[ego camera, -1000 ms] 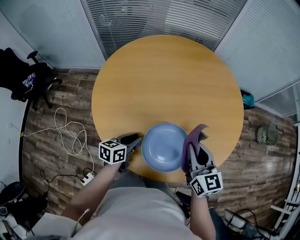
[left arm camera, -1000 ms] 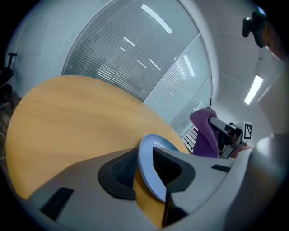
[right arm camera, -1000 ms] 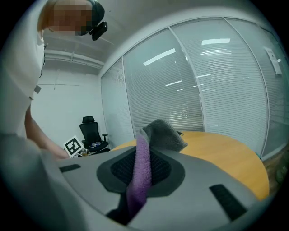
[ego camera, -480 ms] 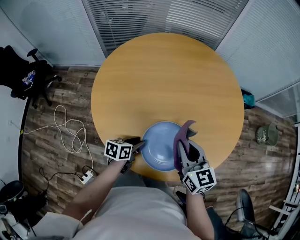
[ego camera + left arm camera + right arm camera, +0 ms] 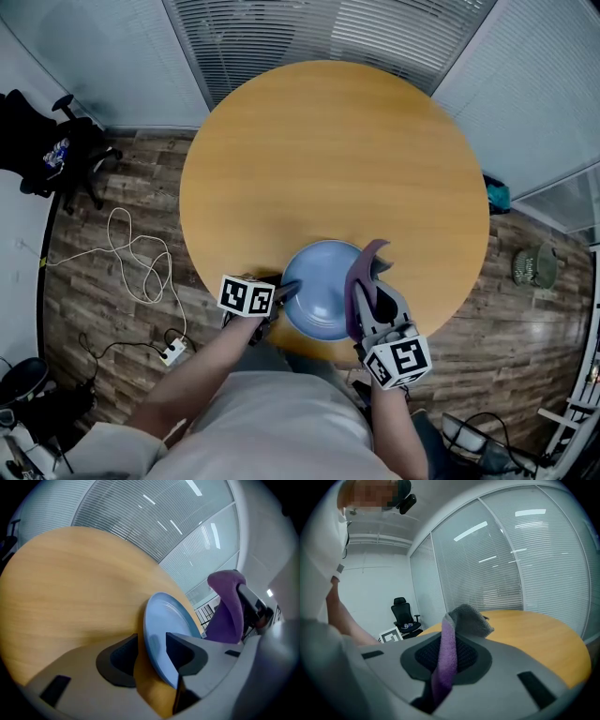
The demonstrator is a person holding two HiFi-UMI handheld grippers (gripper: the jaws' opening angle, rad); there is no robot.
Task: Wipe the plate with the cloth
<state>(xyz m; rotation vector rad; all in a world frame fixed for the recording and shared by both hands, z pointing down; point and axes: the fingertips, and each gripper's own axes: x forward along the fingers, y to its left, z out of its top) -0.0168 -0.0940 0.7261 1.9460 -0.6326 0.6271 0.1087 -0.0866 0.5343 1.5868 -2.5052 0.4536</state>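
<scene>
A light blue plate (image 5: 323,286) lies near the front edge of the round wooden table (image 5: 328,159). My left gripper (image 5: 284,291) is at the plate's left rim. Its jaws have just been opening. In the left gripper view the plate (image 5: 166,620) has its rim between the jaws of the left gripper (image 5: 152,651), and bare wood shows between the rim and the left jaw. My right gripper (image 5: 364,292) is shut on a purple cloth (image 5: 361,270) over the plate's right edge. The cloth (image 5: 464,618) stands up out of the right gripper (image 5: 447,656).
Glass walls with blinds surround the table. A black office chair (image 5: 56,150) stands on the wooden floor at the left, with a white cable and power strip (image 5: 141,267) near it. A small basket (image 5: 534,267) sits on the floor at the right.
My left gripper has moved right and down onto the plate's left rim, which now sits between its jaws. The right gripper with the cloth has shifted left, over the plate's right edge.
</scene>
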